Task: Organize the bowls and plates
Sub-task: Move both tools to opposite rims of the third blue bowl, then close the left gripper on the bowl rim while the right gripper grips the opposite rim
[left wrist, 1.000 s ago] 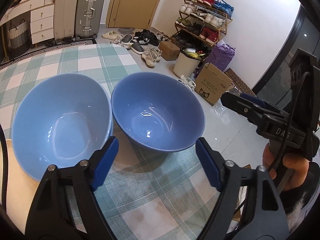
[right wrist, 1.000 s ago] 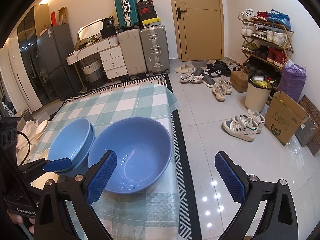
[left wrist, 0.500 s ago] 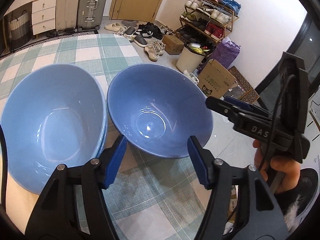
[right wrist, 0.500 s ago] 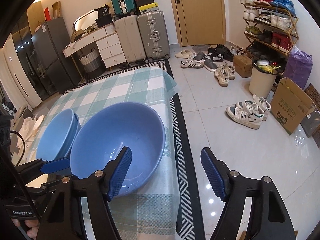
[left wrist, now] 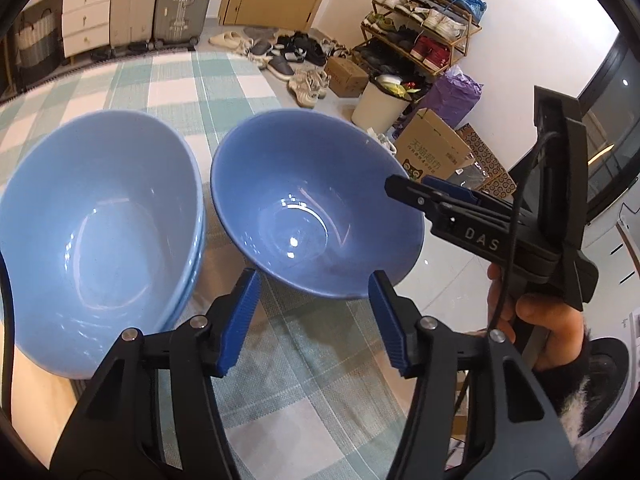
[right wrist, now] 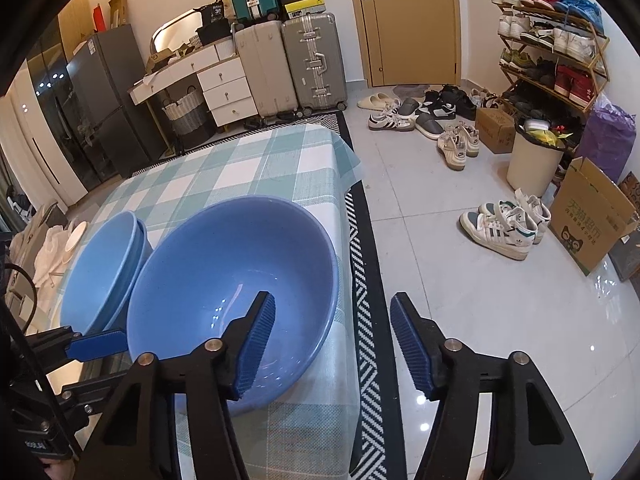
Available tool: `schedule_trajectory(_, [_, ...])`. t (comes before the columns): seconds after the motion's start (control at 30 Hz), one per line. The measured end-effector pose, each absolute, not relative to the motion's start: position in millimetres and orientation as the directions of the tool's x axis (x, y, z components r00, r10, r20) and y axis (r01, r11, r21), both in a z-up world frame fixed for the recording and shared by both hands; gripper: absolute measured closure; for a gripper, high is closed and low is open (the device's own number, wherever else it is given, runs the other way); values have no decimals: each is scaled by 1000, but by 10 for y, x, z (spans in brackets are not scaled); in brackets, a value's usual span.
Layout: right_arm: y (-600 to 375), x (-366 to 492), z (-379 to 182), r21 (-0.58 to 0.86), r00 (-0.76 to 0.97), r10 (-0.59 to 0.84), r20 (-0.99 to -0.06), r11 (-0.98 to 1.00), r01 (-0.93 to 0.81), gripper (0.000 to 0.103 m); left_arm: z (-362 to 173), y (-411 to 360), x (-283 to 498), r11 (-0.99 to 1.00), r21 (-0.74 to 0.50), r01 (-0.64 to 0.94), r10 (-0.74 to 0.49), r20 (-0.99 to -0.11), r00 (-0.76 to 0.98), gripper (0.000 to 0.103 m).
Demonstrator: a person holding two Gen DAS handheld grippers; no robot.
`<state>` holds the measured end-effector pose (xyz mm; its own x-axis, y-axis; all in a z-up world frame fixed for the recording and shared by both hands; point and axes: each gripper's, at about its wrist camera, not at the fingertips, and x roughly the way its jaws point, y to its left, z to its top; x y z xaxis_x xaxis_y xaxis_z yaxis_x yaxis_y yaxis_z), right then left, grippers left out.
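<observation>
Blue-padded jaws of the right gripper [right wrist: 332, 344] are seen part open, empty, straddling the near rim of the single bowl [right wrist: 224, 280] (one pad inside, one outside). The left gripper [left wrist: 314, 322], likewise open and empty, sits just short of it. A bowl stack [left wrist: 100, 232] lies alongside on the checked tablecloth [left wrist: 304, 376]; the right gripper is judged nearer.

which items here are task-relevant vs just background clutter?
Task-relevant:
darker blue bowl, right claw straddling its rim
stacked lighter blue bowls
left claw, open

Clutter:
suitcases
shoe rack
loose shoes
bin
cardboard box
</observation>
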<state>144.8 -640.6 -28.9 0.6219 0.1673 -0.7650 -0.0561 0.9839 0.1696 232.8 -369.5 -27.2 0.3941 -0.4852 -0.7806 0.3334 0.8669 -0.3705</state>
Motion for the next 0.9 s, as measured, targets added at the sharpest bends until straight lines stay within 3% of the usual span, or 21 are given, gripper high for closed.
schedule_trajectory(0.33, [-6406, 1605, -376, 160, 612, 170, -773, 984, -71, 53, -400, -3822, 2398, 876, -360, 321, -470, -786, 402, 52])
schedule_trajectory(0.7, [-6375, 1713, -466, 113, 604, 137, -785, 990, -78, 88, -420, -3870, 2526, 876, -382, 295, -476, -780, 405, 58])
schedule_trajectory(0.9, [-6449, 1694, -492, 92, 606, 108, -788, 994, -57, 90, -446, -3912, 2605, 876, -385, 290, -477, -779, 407, 60])
